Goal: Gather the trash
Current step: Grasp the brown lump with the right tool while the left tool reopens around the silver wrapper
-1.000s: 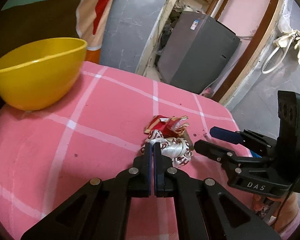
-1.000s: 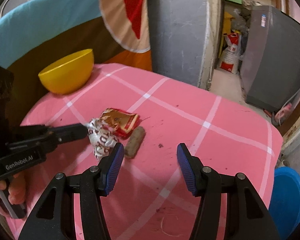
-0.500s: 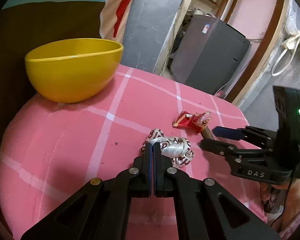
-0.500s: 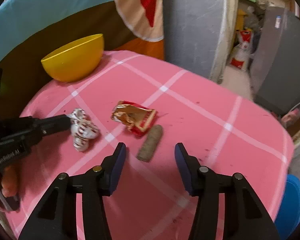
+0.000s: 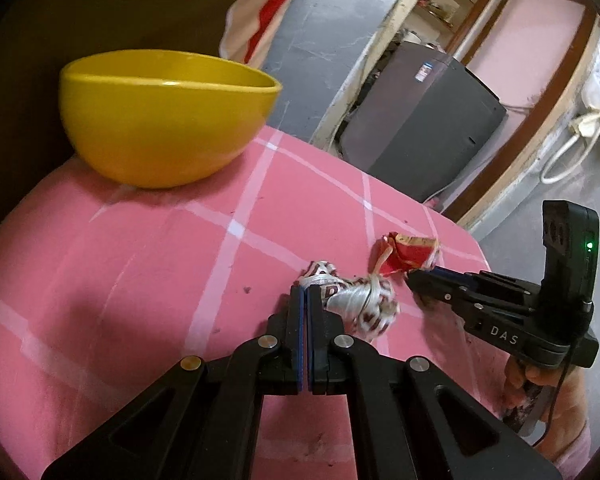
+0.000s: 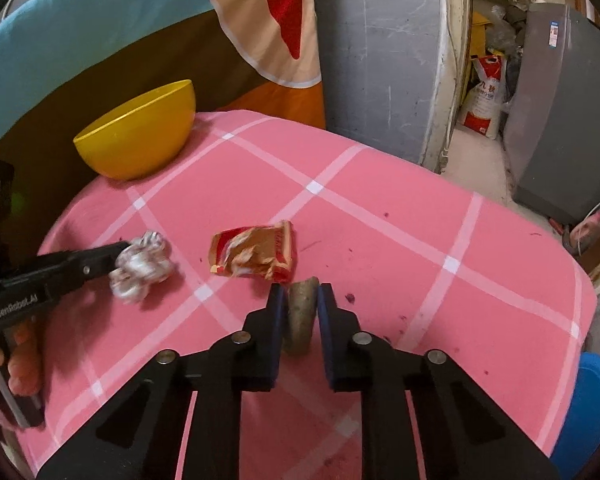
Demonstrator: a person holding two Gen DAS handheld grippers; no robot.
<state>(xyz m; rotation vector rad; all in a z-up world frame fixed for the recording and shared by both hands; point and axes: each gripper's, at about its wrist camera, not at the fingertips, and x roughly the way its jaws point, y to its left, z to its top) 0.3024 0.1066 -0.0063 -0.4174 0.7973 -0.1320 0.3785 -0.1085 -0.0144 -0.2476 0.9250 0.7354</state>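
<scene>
A crumpled white-and-red wrapper (image 5: pixel 354 300) (image 6: pixel 144 268) is pinched at its edge by my left gripper (image 5: pixel 305 294) (image 6: pixel 122 250), which is shut on it just above the pink checked tablecloth (image 6: pixel 380 240). My right gripper (image 6: pixel 302 300) (image 5: pixel 414 276) has closed around a short brown stick-like piece (image 6: pixel 300 312) that lies on the cloth, with a blue pad on each side of it. A flattened red and tan wrapper (image 6: pixel 256 256) (image 5: pixel 408 254) lies just beyond the right gripper's fingertips. A yellow bowl (image 5: pixel 164 120) (image 6: pixel 140 136) stands at the table's far left.
A grey appliance (image 6: pixel 564 120) stands on the floor past the table's far right edge. A blue bin (image 6: pixel 588 400) sits low by the near right corner. Draped cloth (image 6: pixel 80 32) backs the left side. Small dark crumbs dot the tablecloth.
My left gripper carried the crumpled wrapper left, away from the red wrapper and closer to the bowl. My right gripper moved forward over the brown piece and its fingers closed in on it.
</scene>
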